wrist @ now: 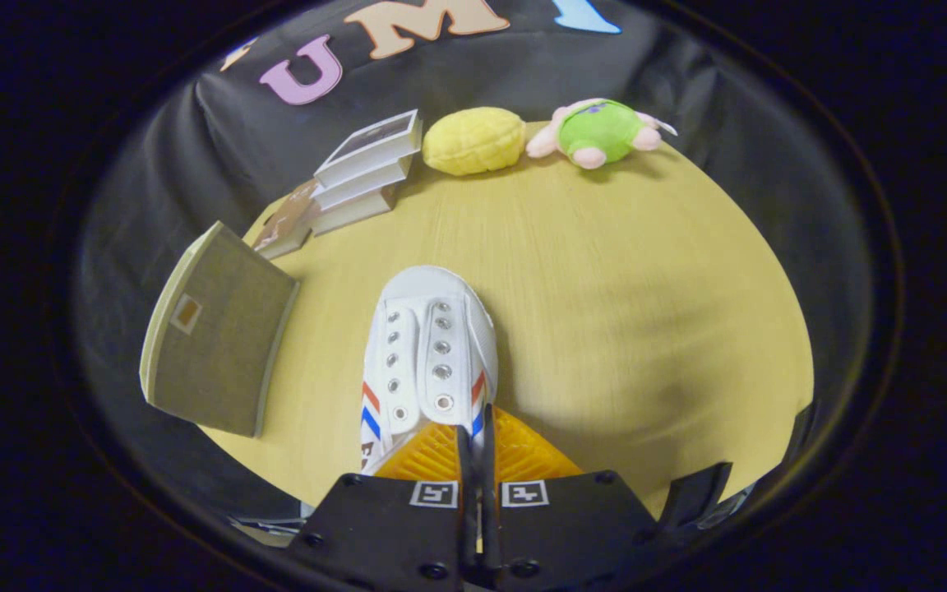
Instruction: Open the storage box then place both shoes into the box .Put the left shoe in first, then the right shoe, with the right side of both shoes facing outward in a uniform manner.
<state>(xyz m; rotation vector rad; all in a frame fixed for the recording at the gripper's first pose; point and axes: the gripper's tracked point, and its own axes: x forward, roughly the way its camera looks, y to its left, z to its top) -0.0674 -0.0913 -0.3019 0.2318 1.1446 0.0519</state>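
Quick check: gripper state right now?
Gripper: fingers shut together, pinching the white shoe at the edge of its opening.

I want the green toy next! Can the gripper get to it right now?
Probably not yet. The gripper has its jaws closed on the shoe, so it is busy. The green toy lies far beyond, at the table's back edge, though bare tabletop leads to it.

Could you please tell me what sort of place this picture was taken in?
Probably a staged recording booth, not a lived-in room: a wooden table backed by black cloth, with props laid out, a white shoe, stacked books and a plush toy.
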